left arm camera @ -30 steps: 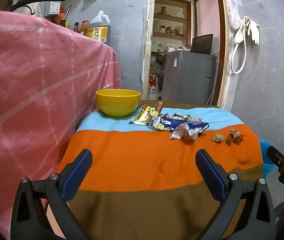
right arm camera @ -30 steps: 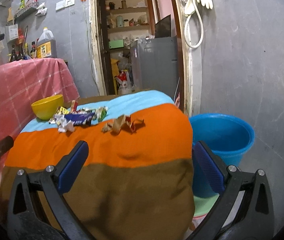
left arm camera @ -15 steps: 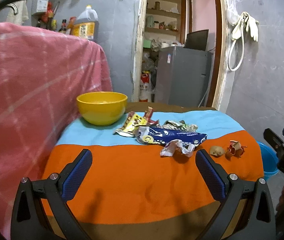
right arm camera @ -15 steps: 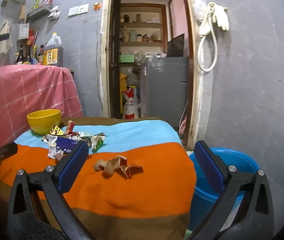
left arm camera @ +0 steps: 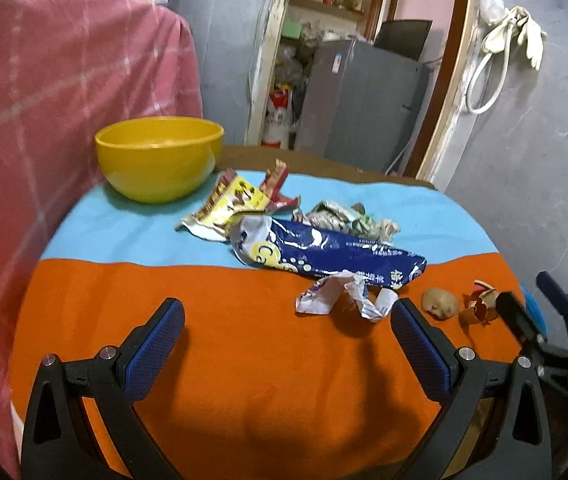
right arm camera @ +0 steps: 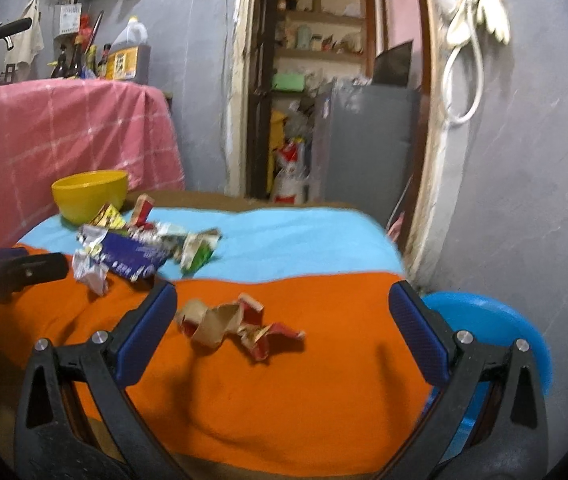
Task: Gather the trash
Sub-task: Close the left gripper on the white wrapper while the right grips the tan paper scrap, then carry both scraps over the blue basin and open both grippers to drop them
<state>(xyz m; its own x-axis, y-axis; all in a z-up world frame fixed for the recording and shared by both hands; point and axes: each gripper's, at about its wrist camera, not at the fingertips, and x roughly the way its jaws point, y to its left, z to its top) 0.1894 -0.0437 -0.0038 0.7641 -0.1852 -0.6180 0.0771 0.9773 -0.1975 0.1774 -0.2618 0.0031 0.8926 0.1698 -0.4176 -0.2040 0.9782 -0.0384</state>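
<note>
Fingers of the left gripper [left arm camera: 287, 340], faced with blue pads, stand spread wide and empty above the orange band of the striped cloth-covered surface [left arm camera: 212, 344] in the left wrist view. Nothing is between them. All the trash lies beyond: a crumpled white scrap of wrapper [left arm camera: 343, 294] just beside the right-hand finger, a long dark-blue snack packet [left arm camera: 331, 250] behind it, a yellow-and-red torn wrapper [left arm camera: 236, 204] touching that packet, and a crushed silvery-green wrapper [left arm camera: 347, 218] at its far side. A round yellow plastic bowl [left arm camera: 158, 158] stands near the heap; whether anything lies inside it cannot be told. A small tan lump [left arm camera: 439, 303] and a red-brown torn scrap [left arm camera: 479, 308] lie off to the right.

From the right wrist view, the right gripper [right arm camera: 284, 336] is likewise wide apart and holds nothing. A twisted brown-and-red paper strip [right arm camera: 240, 326] lies on the orange band between its fingers. A blue plastic tub [right arm camera: 523, 332] stands low beside the surface's edge, a likely place for the trash.

By my judgement the collecting has barely begun: every visible piece is on the cloth, and each must yet be gripped and carried off.
</note>
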